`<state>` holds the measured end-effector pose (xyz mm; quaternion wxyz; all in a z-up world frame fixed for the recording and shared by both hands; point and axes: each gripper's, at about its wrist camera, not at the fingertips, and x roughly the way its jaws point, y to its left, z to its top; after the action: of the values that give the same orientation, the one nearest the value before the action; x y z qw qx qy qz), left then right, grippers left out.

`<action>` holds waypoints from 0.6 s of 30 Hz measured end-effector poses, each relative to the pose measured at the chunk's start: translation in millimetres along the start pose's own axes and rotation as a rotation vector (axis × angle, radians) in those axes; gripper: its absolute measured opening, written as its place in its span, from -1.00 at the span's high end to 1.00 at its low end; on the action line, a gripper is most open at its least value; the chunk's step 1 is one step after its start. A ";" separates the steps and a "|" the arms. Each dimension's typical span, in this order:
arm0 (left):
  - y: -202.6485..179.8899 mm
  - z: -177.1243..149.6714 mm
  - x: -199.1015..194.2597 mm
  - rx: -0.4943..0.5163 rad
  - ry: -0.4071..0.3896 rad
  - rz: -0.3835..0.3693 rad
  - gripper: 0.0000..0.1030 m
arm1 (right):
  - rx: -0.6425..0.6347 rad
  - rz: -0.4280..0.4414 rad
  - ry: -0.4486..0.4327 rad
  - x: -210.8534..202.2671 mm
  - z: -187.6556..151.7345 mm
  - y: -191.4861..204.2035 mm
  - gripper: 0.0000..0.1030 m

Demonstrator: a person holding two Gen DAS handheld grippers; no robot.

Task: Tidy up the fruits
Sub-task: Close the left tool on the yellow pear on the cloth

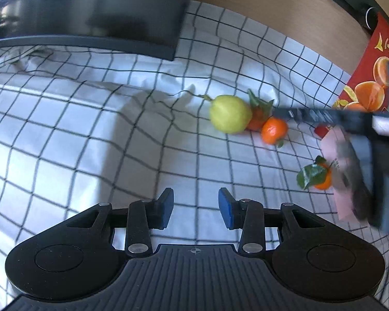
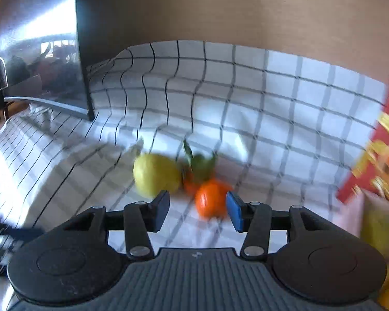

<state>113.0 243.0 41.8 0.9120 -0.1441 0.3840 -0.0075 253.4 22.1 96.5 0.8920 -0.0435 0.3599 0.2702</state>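
A yellow-green pear (image 1: 229,114) lies on the checked cloth (image 1: 90,119), touching a leafy mandarin (image 1: 256,118); a second mandarin (image 1: 274,130) lies beside it. A third leafy mandarin (image 1: 320,176) lies nearer, to the right. My left gripper (image 1: 195,208) is open and empty, well short of the fruit. In the right wrist view, blurred, my right gripper (image 2: 197,208) is open, its blue right pad (image 2: 234,211) close beside a mandarin (image 2: 210,200); the pear (image 2: 155,175) and the leafy mandarin (image 2: 194,178) lie just beyond. The right gripper's body (image 1: 376,129) shows at the right in the left view.
A dark glossy screen (image 1: 96,10) stands at the back left on the cloth, also in the right view (image 2: 41,51). A red box printed with oranges (image 1: 368,77) stands at the right. A wooden wall (image 1: 272,7) runs behind. A pink paper (image 1: 342,171) lies near the third mandarin.
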 end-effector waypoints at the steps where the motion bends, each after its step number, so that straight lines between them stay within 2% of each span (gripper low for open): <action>1: 4.5 -2.4 -1.4 -0.010 0.001 0.000 0.18 | 0.001 -0.015 -0.011 10.2 5.7 1.3 0.07; 6: 15.0 -9.9 -2.1 -0.049 0.008 -0.002 0.18 | 0.053 -0.022 0.023 52.3 26.6 -10.3 0.06; 9: 12.5 -13.0 0.0 -0.050 0.021 -0.018 0.18 | 0.119 0.020 0.063 71.0 34.0 -22.2 0.07; 11: 8.8 -14.7 2.8 -0.048 0.033 -0.029 0.18 | 0.168 0.072 0.123 82.7 34.0 -30.9 0.10; 14: 1.9 -16.4 7.3 -0.038 0.048 -0.043 0.18 | 0.196 0.090 0.163 79.7 25.8 -34.5 0.18; 18: -9.4 -15.9 13.9 -0.026 0.056 -0.065 0.18 | 0.116 0.150 0.177 45.2 2.4 -22.7 0.18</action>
<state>112.5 228.2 24.2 0.8983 -0.1683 0.4043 -0.0360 293.4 23.8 65.6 0.8351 0.0115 0.4544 0.3098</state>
